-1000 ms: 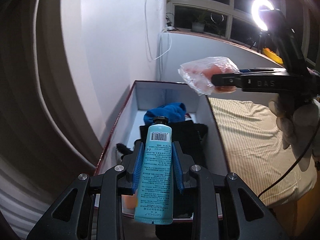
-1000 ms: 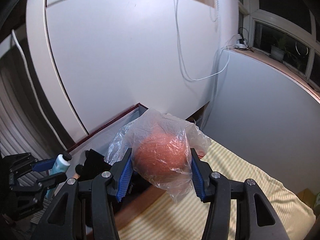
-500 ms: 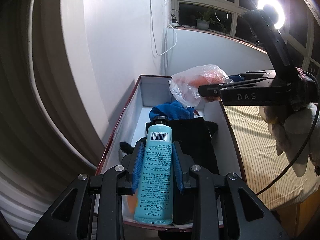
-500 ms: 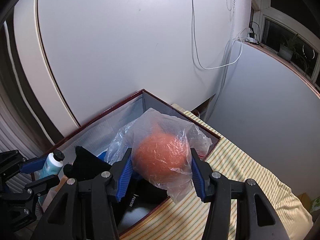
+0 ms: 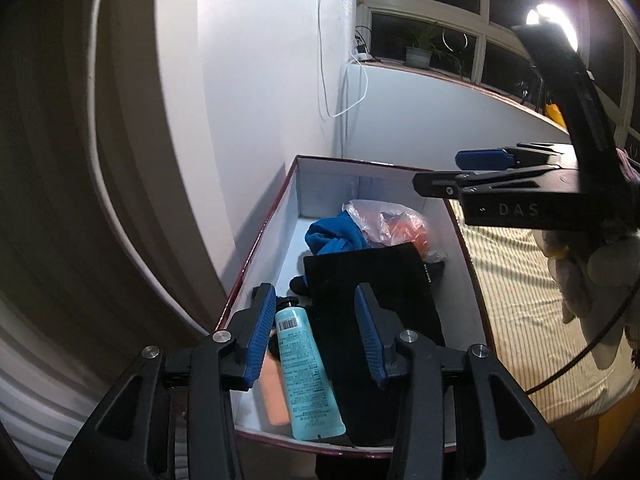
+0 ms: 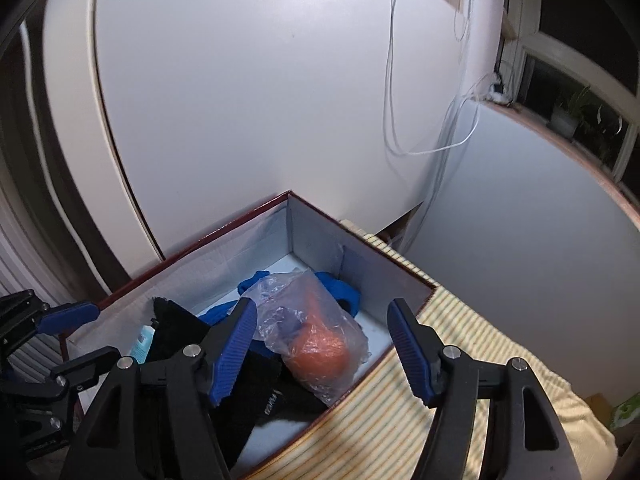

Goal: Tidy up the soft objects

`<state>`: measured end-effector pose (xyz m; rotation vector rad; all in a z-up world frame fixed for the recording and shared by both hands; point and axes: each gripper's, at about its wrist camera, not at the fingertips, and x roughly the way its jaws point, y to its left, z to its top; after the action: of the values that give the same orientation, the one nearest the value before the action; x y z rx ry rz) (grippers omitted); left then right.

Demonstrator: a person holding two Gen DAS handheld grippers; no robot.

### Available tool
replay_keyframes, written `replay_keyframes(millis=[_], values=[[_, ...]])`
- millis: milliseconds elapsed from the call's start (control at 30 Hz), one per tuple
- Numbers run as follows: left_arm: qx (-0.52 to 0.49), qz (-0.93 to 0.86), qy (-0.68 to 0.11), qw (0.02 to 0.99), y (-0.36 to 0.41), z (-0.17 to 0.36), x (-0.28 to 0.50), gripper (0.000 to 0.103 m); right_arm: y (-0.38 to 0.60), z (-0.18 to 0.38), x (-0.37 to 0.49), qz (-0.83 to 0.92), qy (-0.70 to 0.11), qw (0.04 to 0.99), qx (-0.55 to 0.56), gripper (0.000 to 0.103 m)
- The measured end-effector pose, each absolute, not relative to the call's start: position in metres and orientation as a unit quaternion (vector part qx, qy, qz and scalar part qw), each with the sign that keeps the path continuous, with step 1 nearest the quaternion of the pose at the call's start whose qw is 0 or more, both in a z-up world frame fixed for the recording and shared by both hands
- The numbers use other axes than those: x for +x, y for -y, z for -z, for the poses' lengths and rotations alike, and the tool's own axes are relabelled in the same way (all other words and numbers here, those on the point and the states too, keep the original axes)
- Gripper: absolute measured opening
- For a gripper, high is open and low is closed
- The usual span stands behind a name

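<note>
A dark-red box (image 5: pixel 260 236) with white inner walls (image 6: pixel 224 256) holds soft items. The teal tube (image 5: pixel 306 372) lies in its near left corner, beside a black cloth (image 5: pixel 372 280). An orange ball in a clear plastic bag (image 6: pixel 316 340) rests at the far end (image 5: pixel 394 222) on a blue cloth (image 5: pixel 332 238). My left gripper (image 5: pixel 316 332) is open and empty above the tube. My right gripper (image 6: pixel 324 344) is open and empty above the bagged ball; it shows at the right of the left wrist view (image 5: pixel 460 172).
The box stands against a white wall (image 6: pixel 260 100) on a striped yellow bedspread (image 5: pixel 516 304). A white cable (image 6: pixel 404 80) hangs down the wall. A window sill with a potted plant (image 5: pixel 418 50) and a ring light (image 5: pixel 552 24) are behind.
Both grippers have opened. The teal tube dropped from the left gripper into the box's near corner. The bagged orange ball dropped from the right gripper onto the blue cloth.
</note>
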<state>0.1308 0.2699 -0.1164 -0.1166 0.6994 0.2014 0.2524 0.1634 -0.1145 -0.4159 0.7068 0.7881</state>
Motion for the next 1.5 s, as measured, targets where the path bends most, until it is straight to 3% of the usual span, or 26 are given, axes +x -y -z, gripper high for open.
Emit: replay_keyframes(millis=[800,933,1000,1167,1500], values=[[-0.074,-0.094,-0.298,0.947,-0.244,0.092,0.083,0.04,-0.101,0.057,0.169,-0.372,-0.265,0.875,-0.164,0.066],[-0.076,-0.095,-0.287,0.95,-0.235,0.086,0.075,0.062,-0.092,0.056,0.165,-0.373,-0.268,0.874,-0.157,0.066],[-0.076,-0.098,-0.28,0.952,-0.23,0.082,0.07,0.062,-0.087,0.056,0.161,-0.372,-0.267,0.875,-0.155,0.066],[-0.065,-0.115,-0.272,0.953,-0.219,0.074,0.059,0.079,-0.069,0.056,0.151,-0.366,-0.259,0.882,-0.147,0.067],[-0.072,-0.161,-0.251,0.952,-0.207,0.064,0.033,0.082,-0.027,0.056,0.131,-0.352,-0.247,0.895,-0.121,0.085]])
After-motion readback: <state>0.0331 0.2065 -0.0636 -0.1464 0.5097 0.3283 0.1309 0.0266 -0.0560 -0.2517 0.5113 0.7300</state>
